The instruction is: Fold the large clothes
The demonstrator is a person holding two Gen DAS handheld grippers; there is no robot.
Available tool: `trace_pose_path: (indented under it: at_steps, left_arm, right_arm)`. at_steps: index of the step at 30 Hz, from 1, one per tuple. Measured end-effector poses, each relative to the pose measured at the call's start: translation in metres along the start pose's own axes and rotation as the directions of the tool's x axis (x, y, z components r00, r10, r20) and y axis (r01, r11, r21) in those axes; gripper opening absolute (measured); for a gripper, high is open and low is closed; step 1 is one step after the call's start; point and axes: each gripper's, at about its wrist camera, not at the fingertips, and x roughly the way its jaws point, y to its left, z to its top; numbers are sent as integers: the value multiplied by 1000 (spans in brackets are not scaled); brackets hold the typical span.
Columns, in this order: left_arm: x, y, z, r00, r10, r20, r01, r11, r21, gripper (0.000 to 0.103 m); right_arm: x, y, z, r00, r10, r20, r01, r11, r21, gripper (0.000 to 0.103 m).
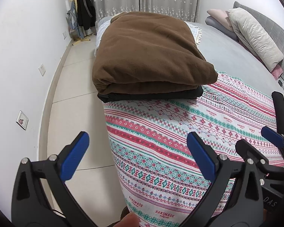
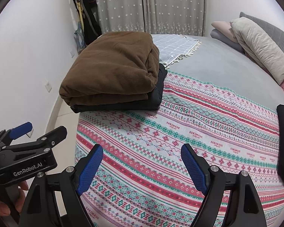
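Note:
A folded brown garment (image 1: 149,56) (image 2: 111,71) lies on top of a folded black one (image 1: 151,95) (image 2: 142,102) at the bed's left edge. In front of the stack a patterned red, green and white cloth (image 1: 179,141) (image 2: 179,141) is spread flat. My left gripper (image 1: 136,147) hovers open over the cloth's near left edge, nothing between its blue pads. My right gripper (image 2: 142,162) hangs open above the cloth too, empty. In the right wrist view the left gripper's body (image 2: 28,151) shows at the left, held by a hand.
The grey bed (image 1: 227,53) carries pillows (image 1: 253,36) against the headboard at the right and a checked fringed cloth (image 2: 176,47) behind the stack. A tiled floor (image 1: 75,94) and white wall run along the left. Curtains and a coat rack (image 1: 81,9) stand at the back.

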Motion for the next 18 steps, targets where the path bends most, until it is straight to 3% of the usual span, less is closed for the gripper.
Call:
trace_pose_path:
  at_steps: [18]
  left_arm:
    - [0,-1,-1,1000,-3,1,3,1000,2,102]
  right_arm:
    - [-3,1,-2,1000,8,2,-8,1000,3,85]
